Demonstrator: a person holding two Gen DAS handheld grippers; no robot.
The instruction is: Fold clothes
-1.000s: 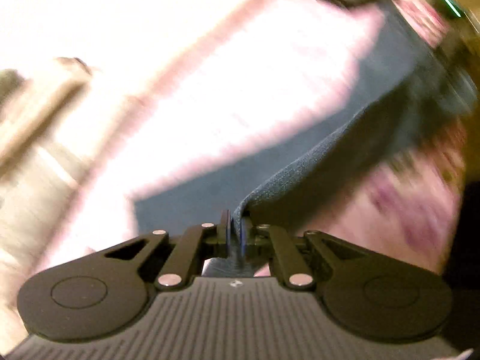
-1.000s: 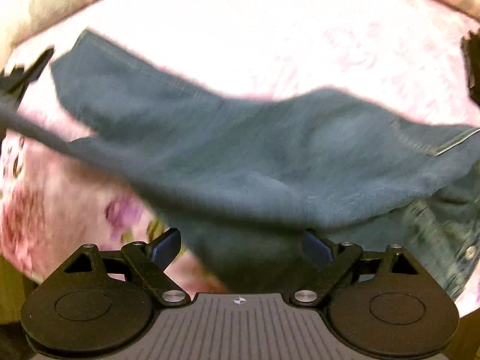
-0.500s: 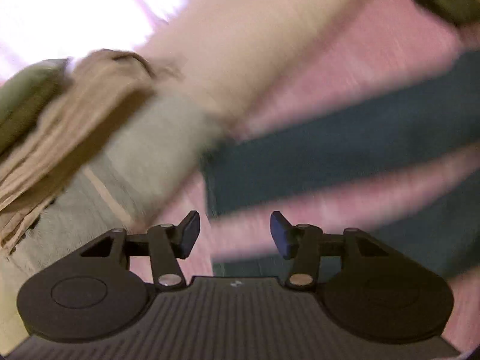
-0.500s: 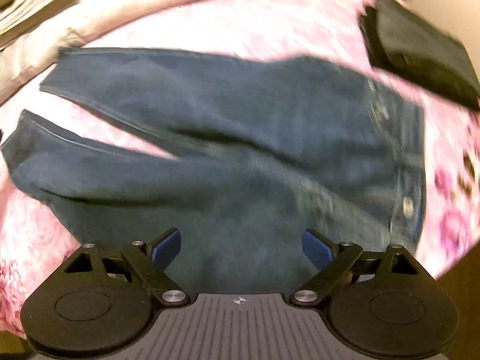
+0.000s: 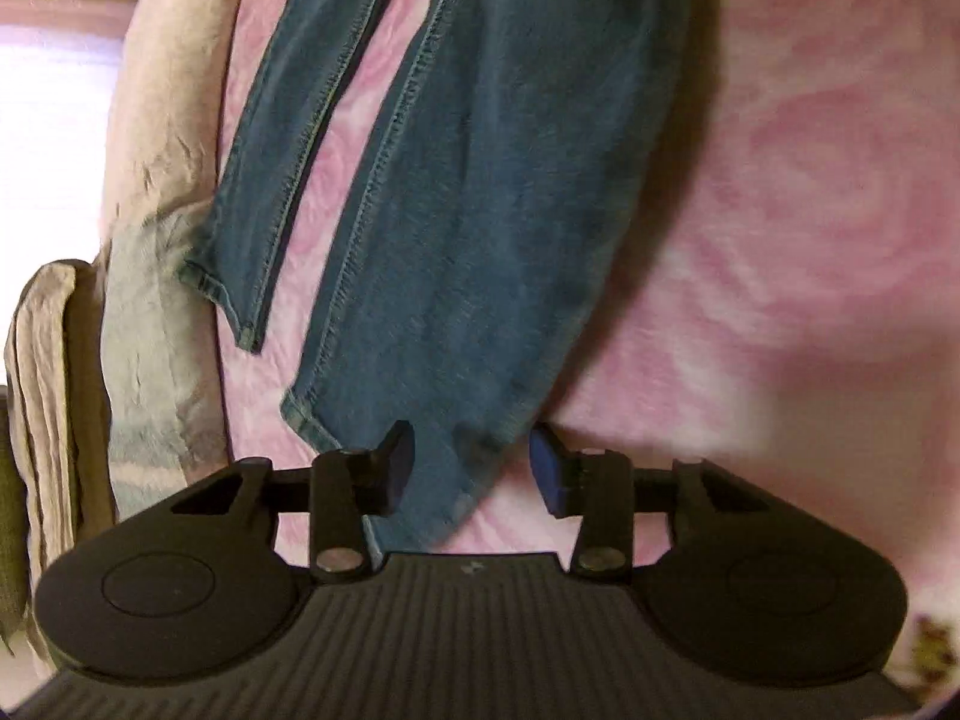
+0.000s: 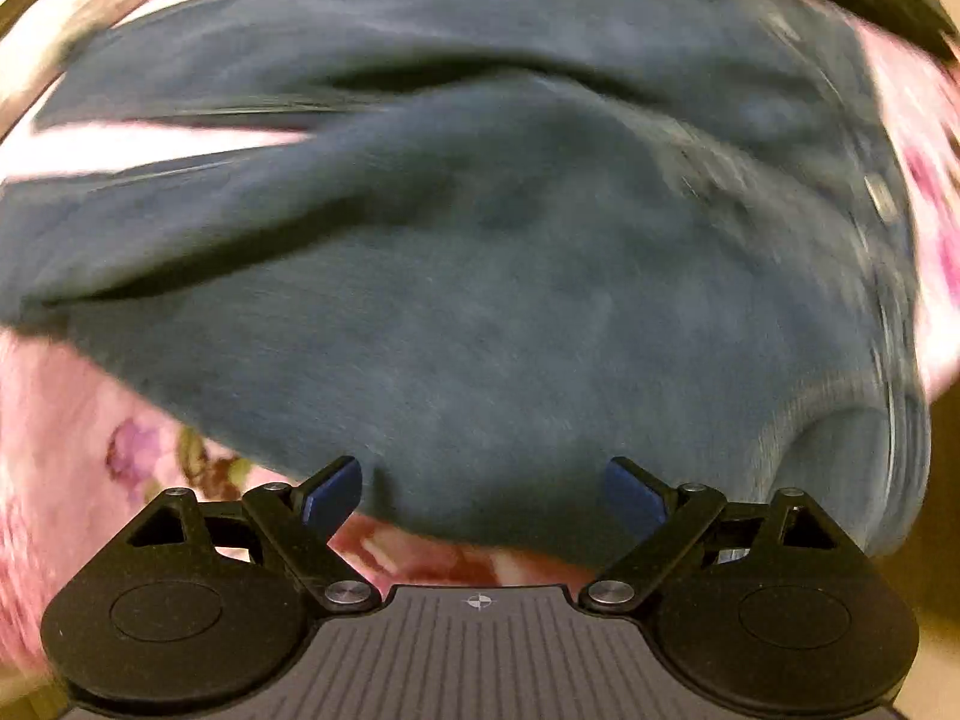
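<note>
Denim jeans (image 5: 480,192) are laid out flat on the pink floral blanket (image 5: 780,210), both legs running toward the left gripper (image 5: 471,468), whose jaws sit wide apart over the hem of the nearer leg without pinching it. Over at the waist end, the right gripper (image 6: 483,489) is spread wide too, holding nothing, though that view's pretty blurry.

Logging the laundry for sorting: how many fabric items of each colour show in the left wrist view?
Blue denim jeans: 1
Pink bedspread: 1
Beige and grey blanket: 1
Tan folded cloth: 1
Total: 4
</note>
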